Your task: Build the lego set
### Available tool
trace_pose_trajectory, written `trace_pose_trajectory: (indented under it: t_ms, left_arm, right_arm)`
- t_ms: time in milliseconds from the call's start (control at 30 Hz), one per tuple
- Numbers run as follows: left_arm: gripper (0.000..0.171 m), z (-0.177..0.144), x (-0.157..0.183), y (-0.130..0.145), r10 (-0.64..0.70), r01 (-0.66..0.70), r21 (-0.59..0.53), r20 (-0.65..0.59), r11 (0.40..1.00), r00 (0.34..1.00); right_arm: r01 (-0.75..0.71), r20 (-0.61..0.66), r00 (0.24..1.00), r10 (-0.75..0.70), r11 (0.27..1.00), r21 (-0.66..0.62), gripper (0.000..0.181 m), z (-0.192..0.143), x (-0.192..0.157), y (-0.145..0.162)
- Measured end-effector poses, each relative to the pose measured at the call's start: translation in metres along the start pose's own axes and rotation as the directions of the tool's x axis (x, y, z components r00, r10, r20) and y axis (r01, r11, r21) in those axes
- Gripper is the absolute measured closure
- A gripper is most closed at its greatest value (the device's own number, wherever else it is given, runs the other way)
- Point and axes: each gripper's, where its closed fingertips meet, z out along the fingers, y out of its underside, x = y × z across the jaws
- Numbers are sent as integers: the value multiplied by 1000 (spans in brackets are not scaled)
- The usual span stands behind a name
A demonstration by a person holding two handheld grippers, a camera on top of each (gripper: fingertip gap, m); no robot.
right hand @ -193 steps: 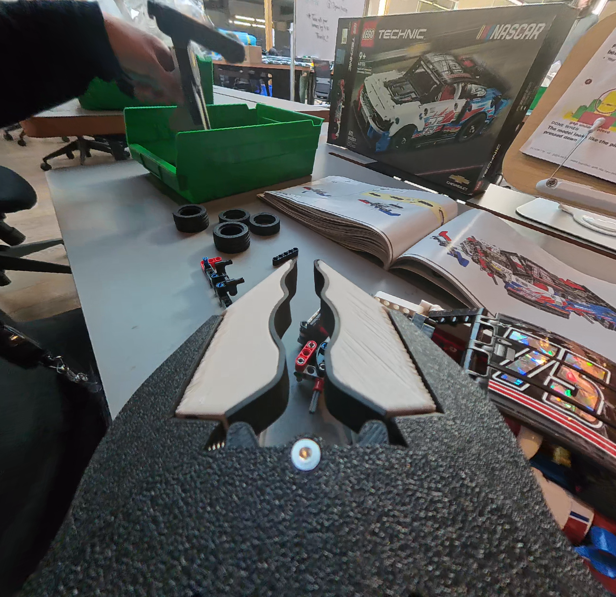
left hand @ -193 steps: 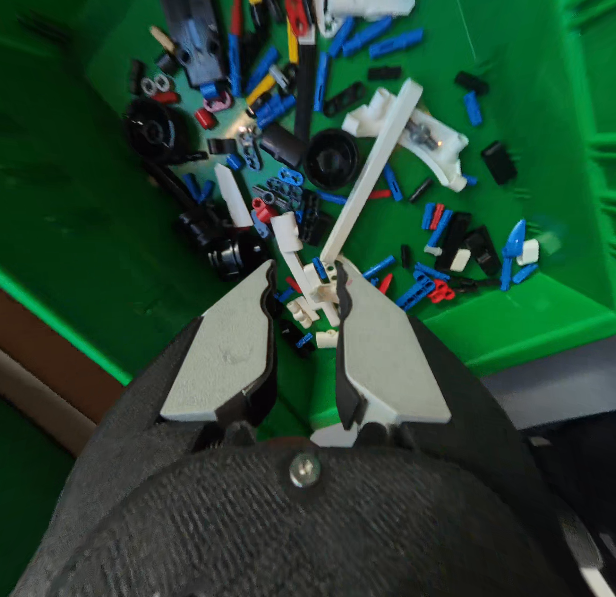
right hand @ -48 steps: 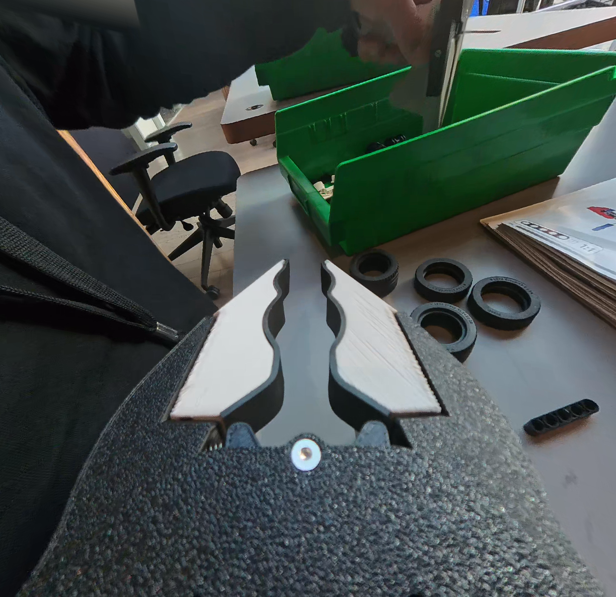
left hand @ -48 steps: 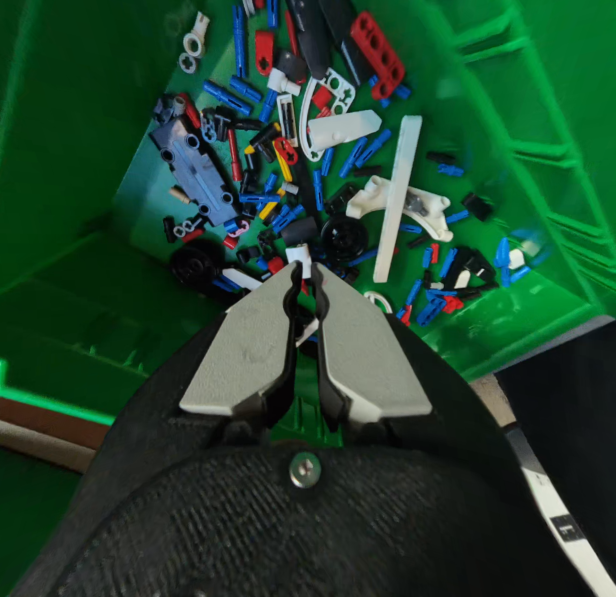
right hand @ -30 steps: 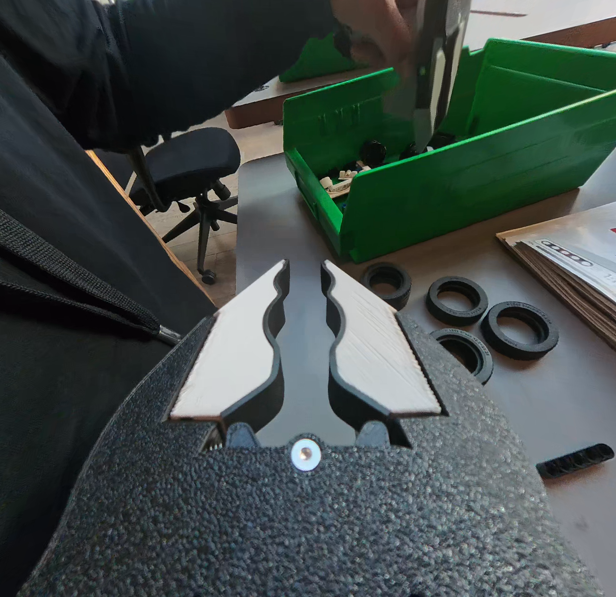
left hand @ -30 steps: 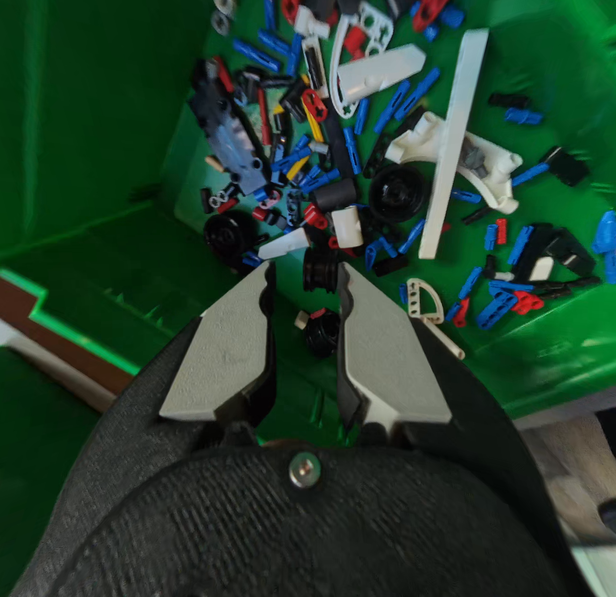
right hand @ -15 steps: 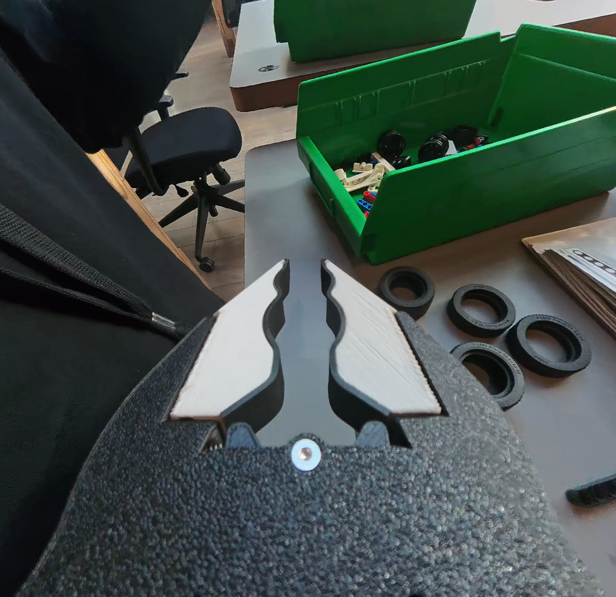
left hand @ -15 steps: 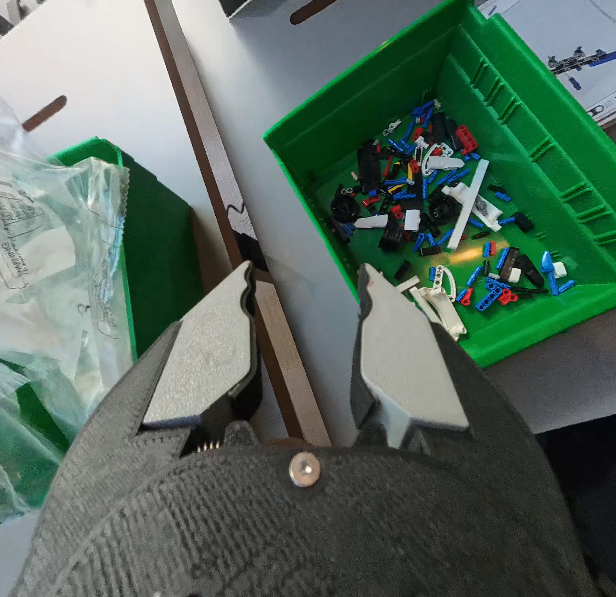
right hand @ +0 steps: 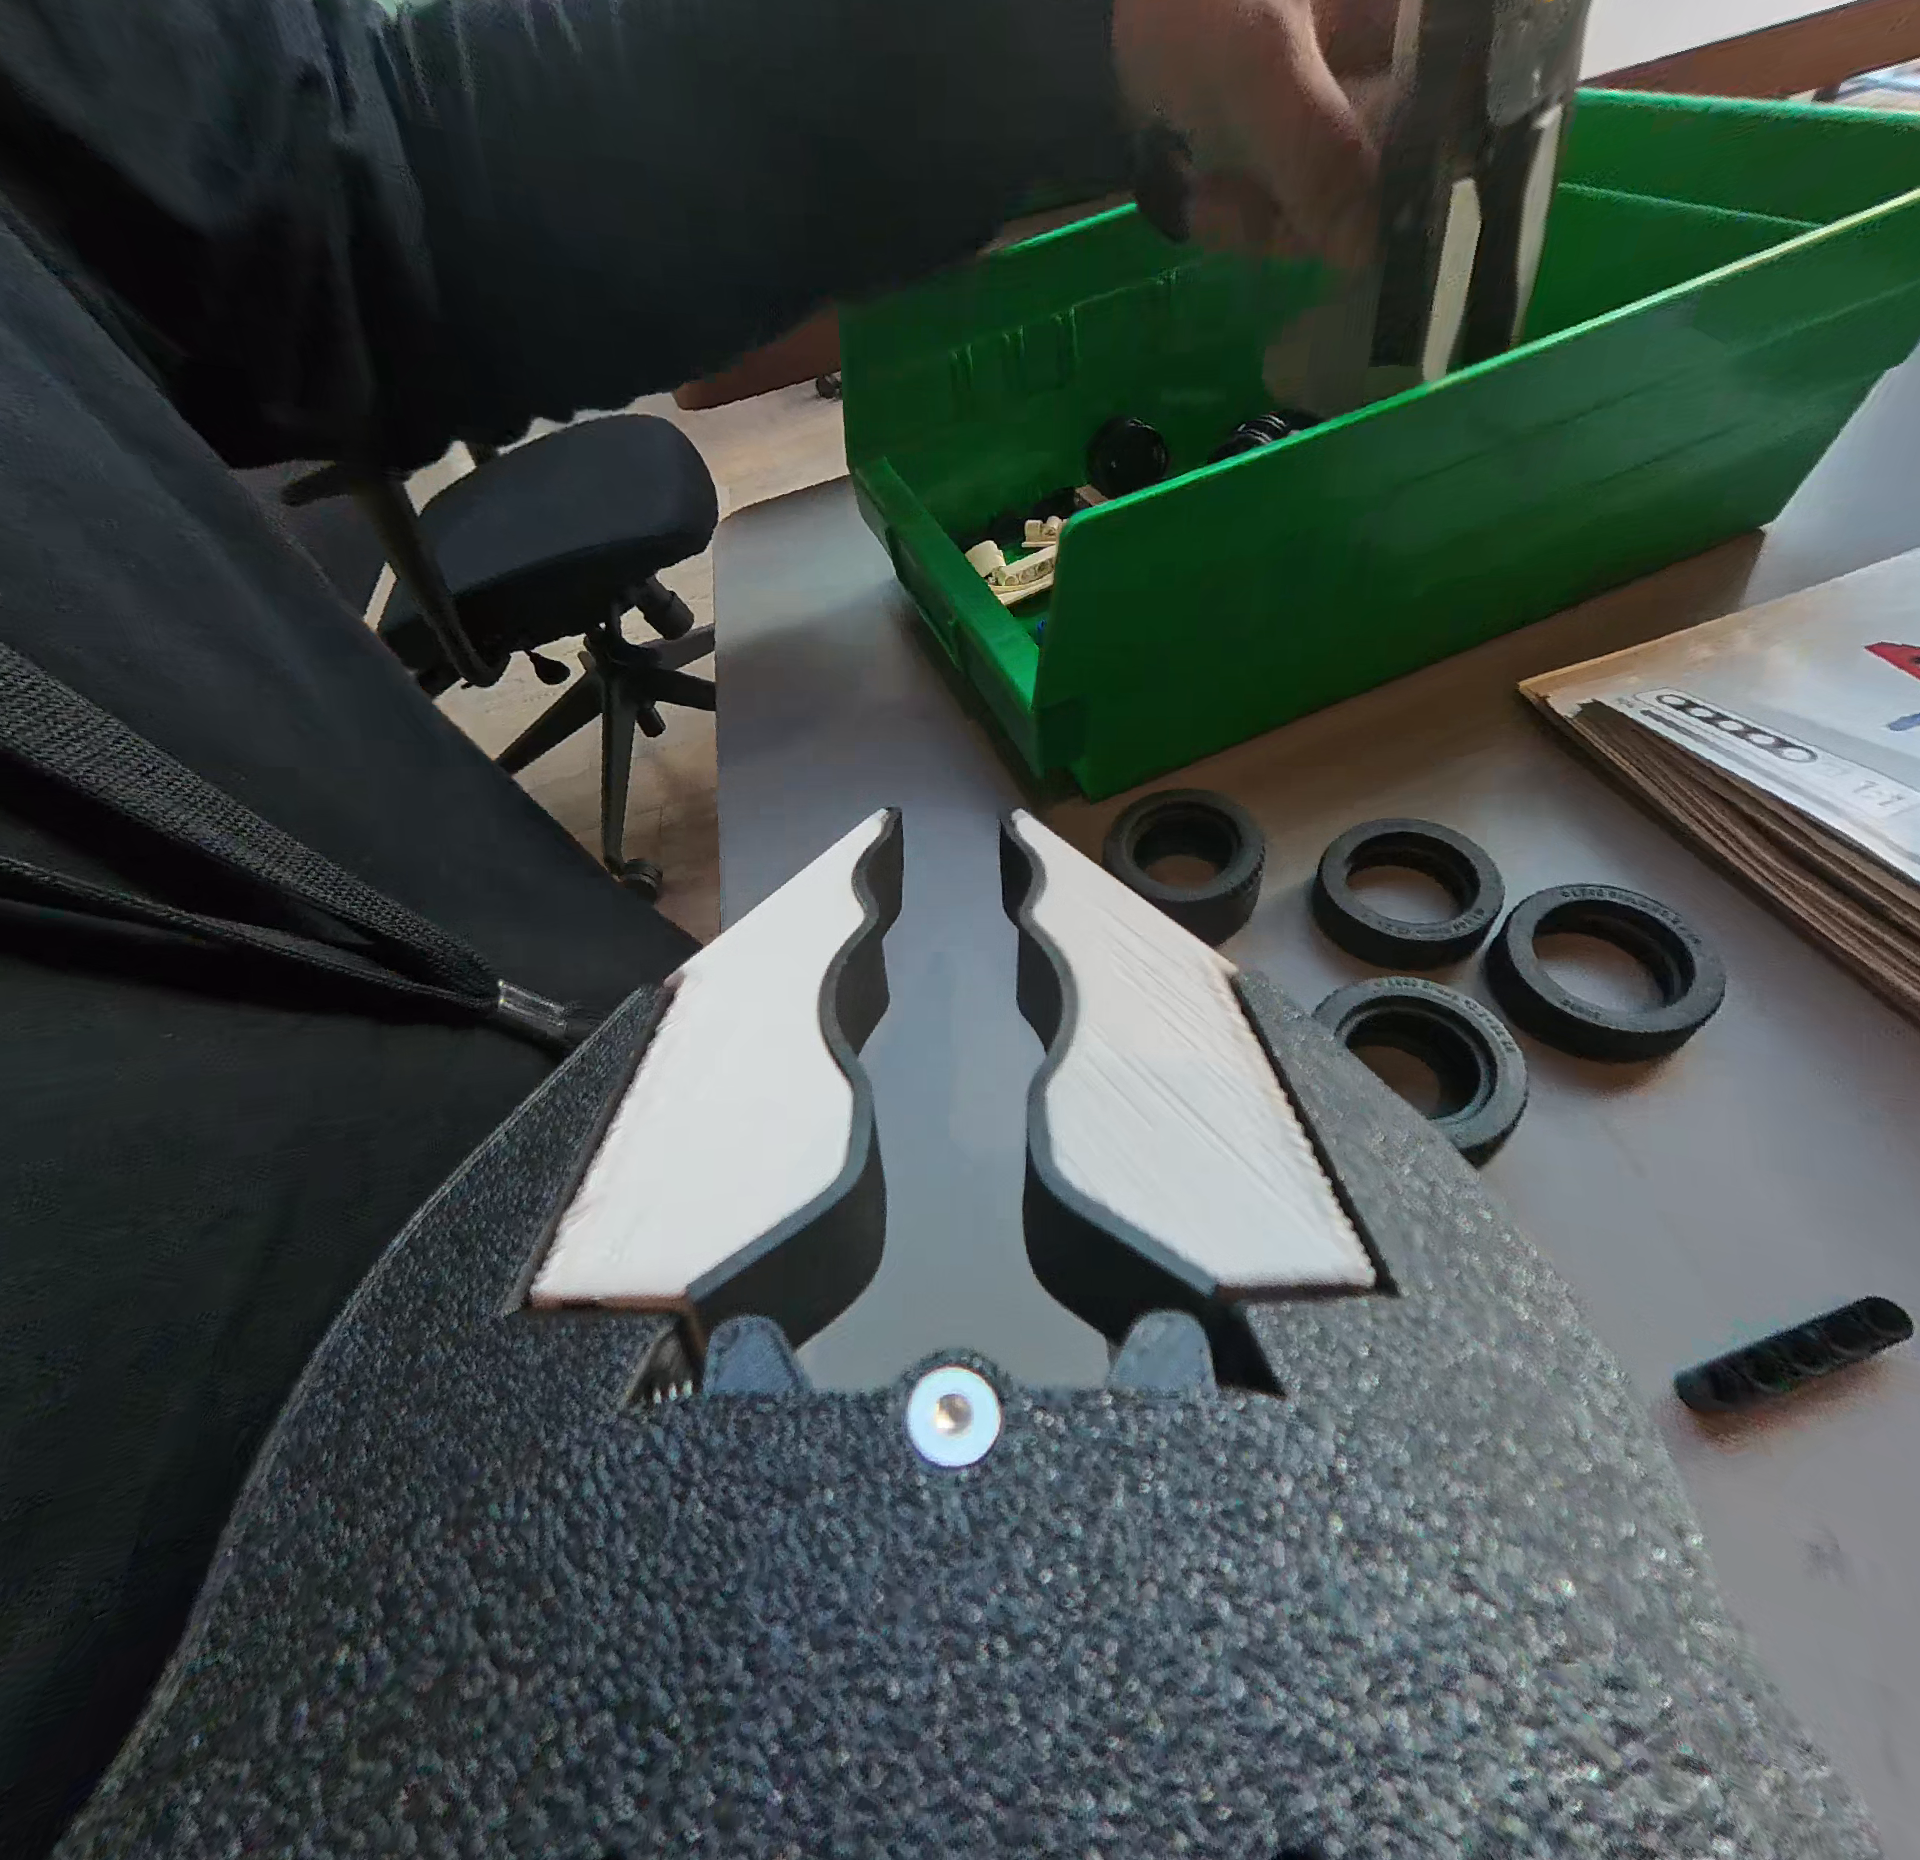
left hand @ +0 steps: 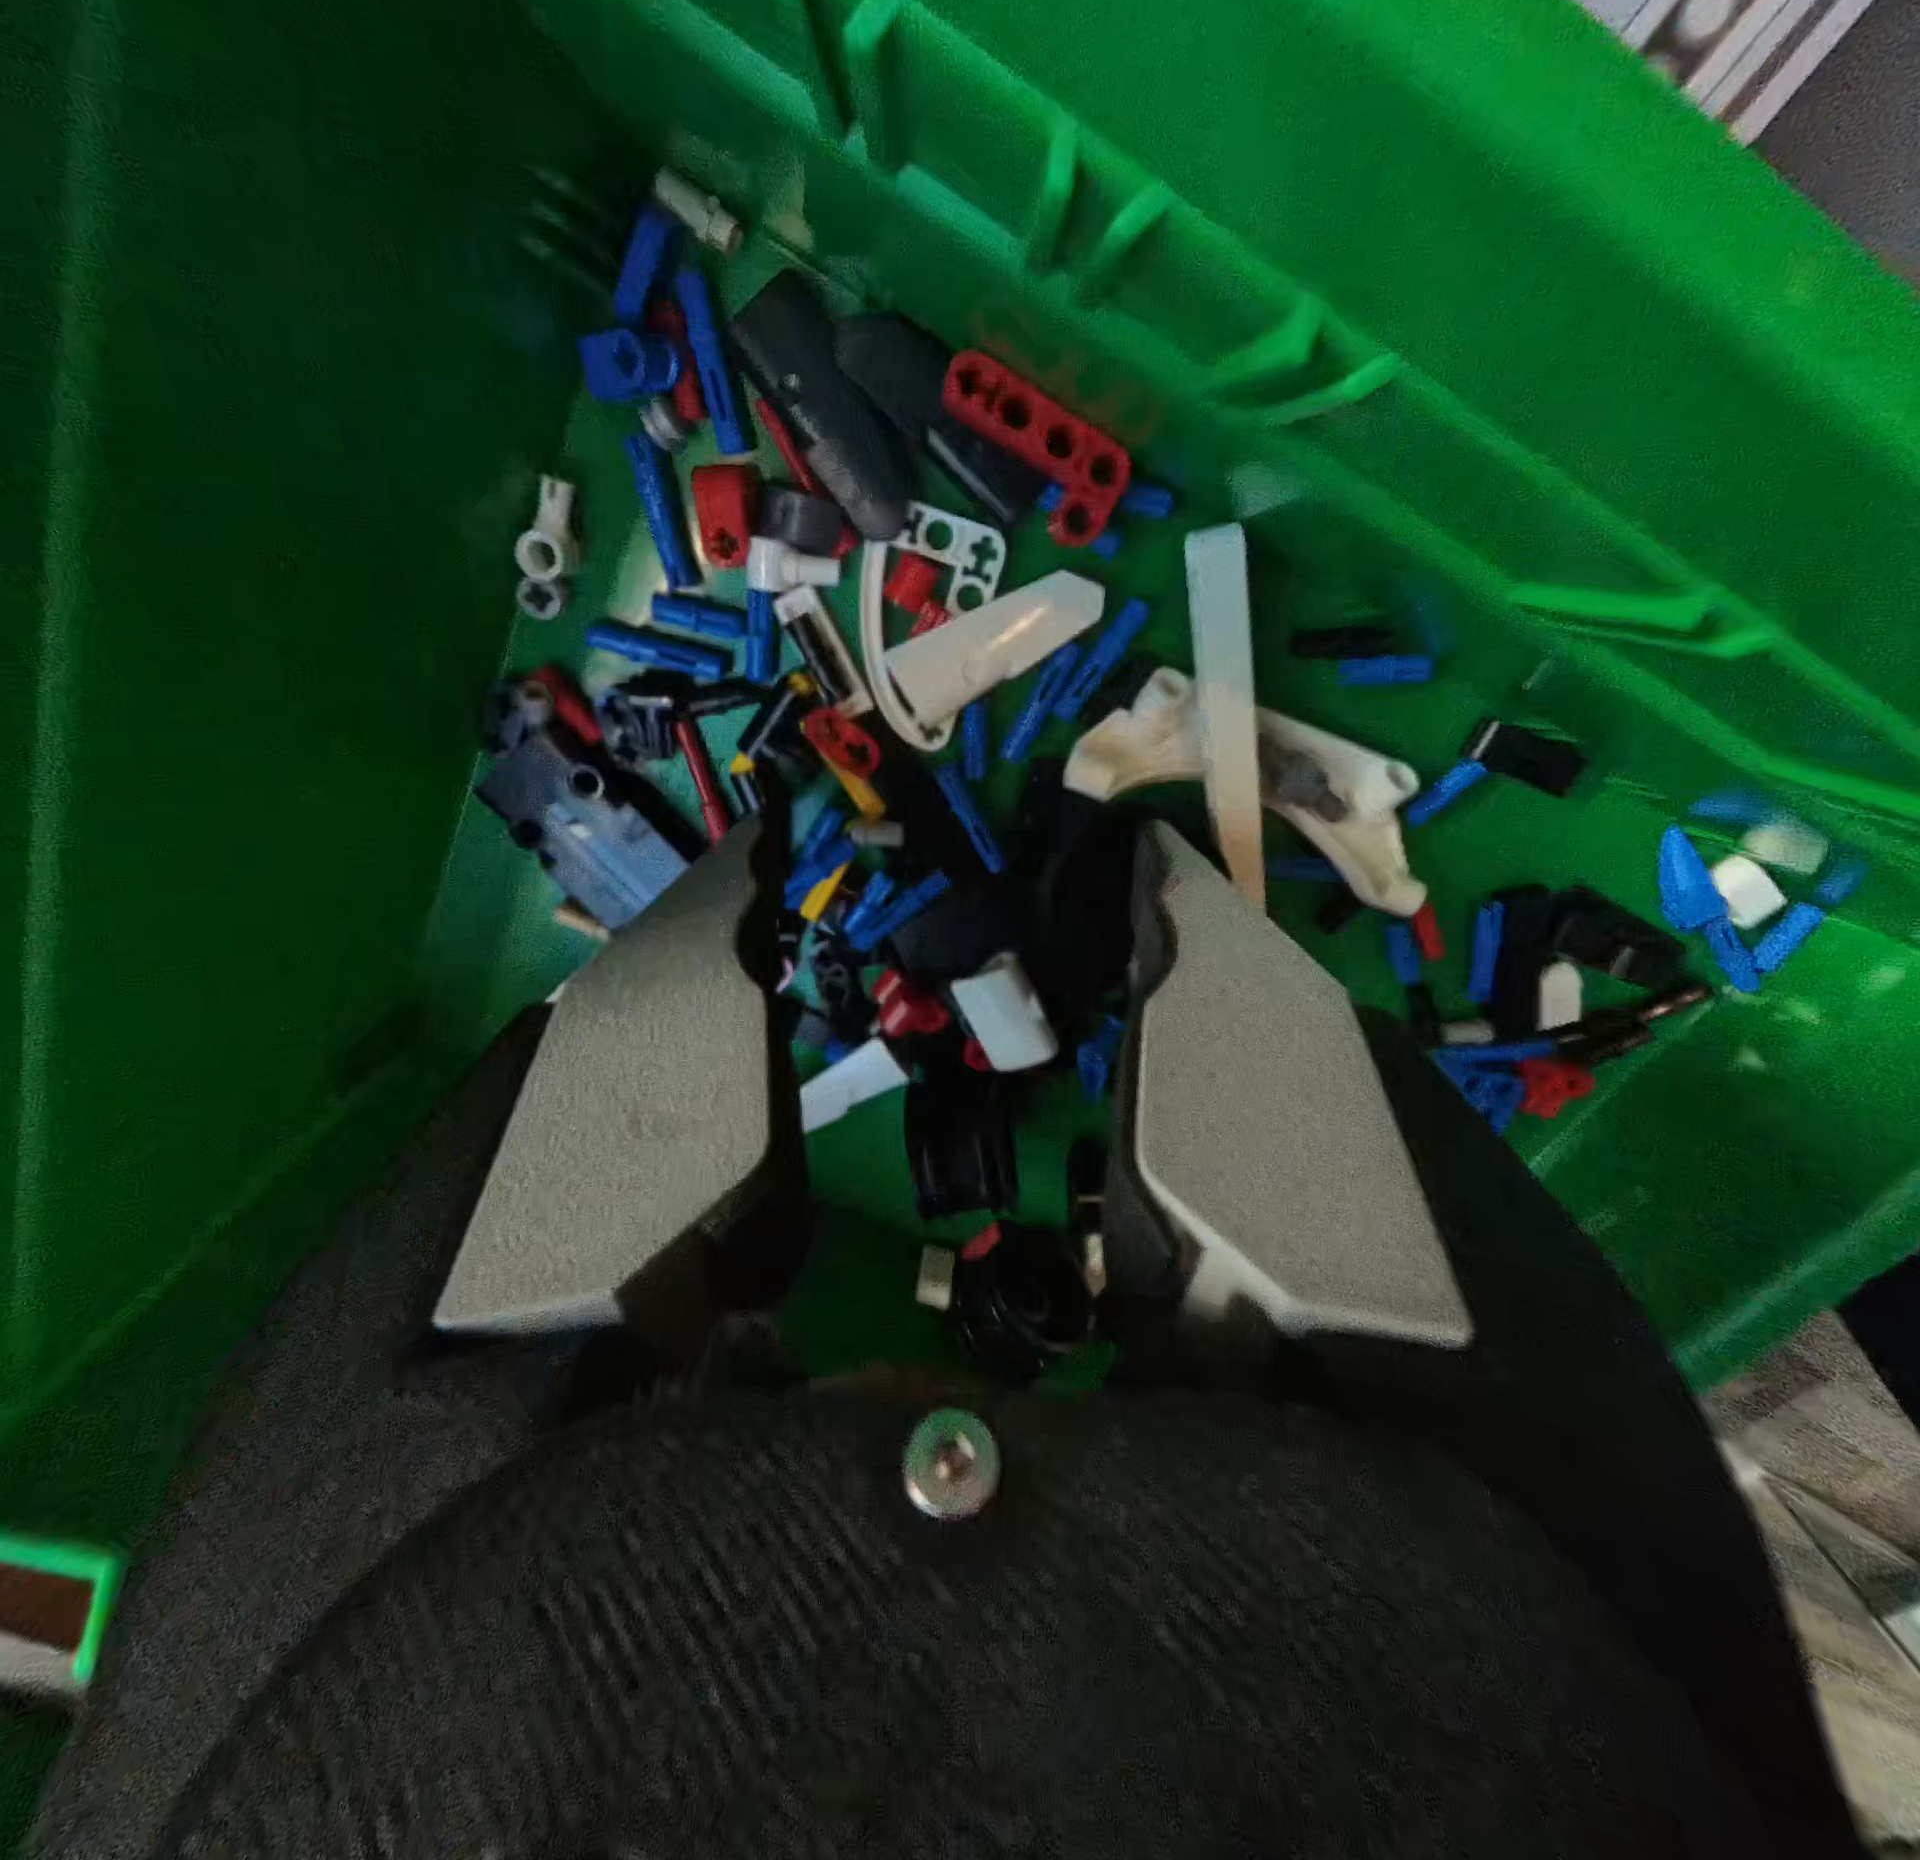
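Handling the loose Lego parts [left hand: 914, 730] calls for a light, precise pinch: judged from their look, they are small, rigid, smooth plastic pieces, very light and apt to slip or scatter when nudged. Take a piece across its flat sides, not by a rounded end.

Location: the parts lie heaped on the floor of the green bin [left hand: 1403, 283], which stands on the grey table [right hand: 831, 605].

Left gripper [left hand: 940, 854]: lowered into the bin, jaws wide apart, holding nothing. Between the jaws lie a small white curved piece [left hand: 1003, 1010], small red pieces and a black wheel hub [left hand: 1023, 1296] at 6 o'clock of it. The hub is the bulkiest of these; grip it across its rim, as the round face would likely roll out.

Appearance of the other parts:
- blue pins, scattered throughout;
- a red beam with holes [left hand: 1039, 444] at 12 o'clock;
- a long white strip [left hand: 1221, 698] lying over a white arch piece [left hand: 1340, 782] at 2 o'clock;
- a grey-blue block [left hand: 582, 823] at 9 o'clock.

Right gripper [right hand: 951, 823]: held above the table edge, jaws slightly apart, empty. Four black tyres [right hand: 1408, 896] lie on the table at its 2 o'clock, just beside the bin. A black beam [right hand: 1792, 1353] lies at 4 o'clock.
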Motion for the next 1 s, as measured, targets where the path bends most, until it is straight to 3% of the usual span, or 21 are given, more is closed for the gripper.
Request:
trace_pose_trajectory:
  t_ms: [67,133,167,267,400,533,633,800,900,1000]
  left_arm:
    - [115,10,-15,-6,41,-39,-25,69,999,997]
    - [142,7,-35,-5,8,-1,-51,137,999,990]
    - [146,4,-46,-1,-1,14,-72,188,997,982]
    - [132,-8,-41,-2,-19,18,6,136,1000,991]
    - [132,-45,-52,2,-143,116,166,159,979,977]
    - [132,-84,-51,5,-244,190,343,121,920,962]
    - [127,-88,-45,11,-246,203,343,88,917,965]
    - [133,-90,-79,29,-341,259,323,228,910,912]
    - [131,-98,-81,19,-374,297,366,160,882,913]
    - [126,-108,-83,14,-344,262,347,202,901,917]
  right_arm:
    - [-10,-10,1000,10,1000,3,163,-3,4,1]
    - [-23,-15,1000,23,1000,6,163,-5,7,2]
    - [-31,-12,999,31,1000,8,163,-5,8,3]
    - [-45,-4,999,45,999,4,163,-4,10,6]
    - [-57,10,998,57,998,-1,163,1,13,8]
    - [-54,17,998,54,998,-12,163,7,16,6]
    - [-53,21,998,54,998,-22,163,10,16,6]
    - [-58,8,998,58,998,-34,163,15,16,8]
    - [-60,-4,998,60,997,-49,163,17,18,10]
    - [-49,-19,999,48,996,-75,163,18,22,10]
